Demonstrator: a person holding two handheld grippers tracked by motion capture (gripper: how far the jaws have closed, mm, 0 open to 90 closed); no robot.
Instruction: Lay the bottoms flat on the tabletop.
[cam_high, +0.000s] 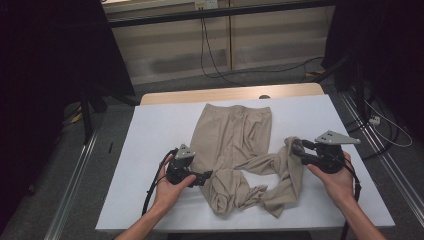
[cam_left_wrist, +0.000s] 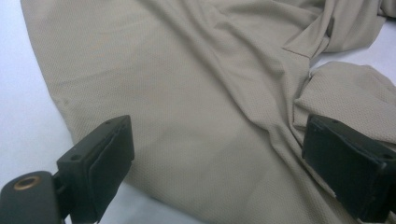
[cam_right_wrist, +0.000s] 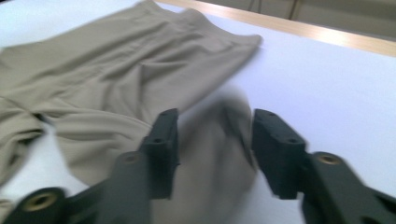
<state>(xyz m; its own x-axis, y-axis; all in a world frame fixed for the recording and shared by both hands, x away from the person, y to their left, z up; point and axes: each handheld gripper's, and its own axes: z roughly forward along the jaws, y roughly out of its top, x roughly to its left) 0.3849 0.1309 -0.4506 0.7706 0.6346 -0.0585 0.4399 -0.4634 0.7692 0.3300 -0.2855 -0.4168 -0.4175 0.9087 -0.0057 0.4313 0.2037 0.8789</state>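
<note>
Beige trousers (cam_high: 230, 145) lie on the white table (cam_high: 160, 130), waistband at the far side and legs crumpled toward me. My left gripper (cam_high: 207, 175) rests at the left leg's edge. In its own view the left gripper (cam_left_wrist: 217, 126) stands open just above the fabric (cam_left_wrist: 187, 70), gripping nothing. My right gripper (cam_high: 295, 147) is at the right side, where a bunched part of the right leg rises to its tips. In its own view the right gripper (cam_right_wrist: 215, 116) has its jaws apart, with a blurred fold of the cloth (cam_right_wrist: 210, 154) between them and the pads not pressing on it.
A wooden strip (cam_high: 230, 93) runs along the table's far edge. Bare white tabletop lies left and right of the trousers. Beyond the table are black stands (cam_high: 87, 105), floor cables (cam_high: 215, 65) and a pale wall.
</note>
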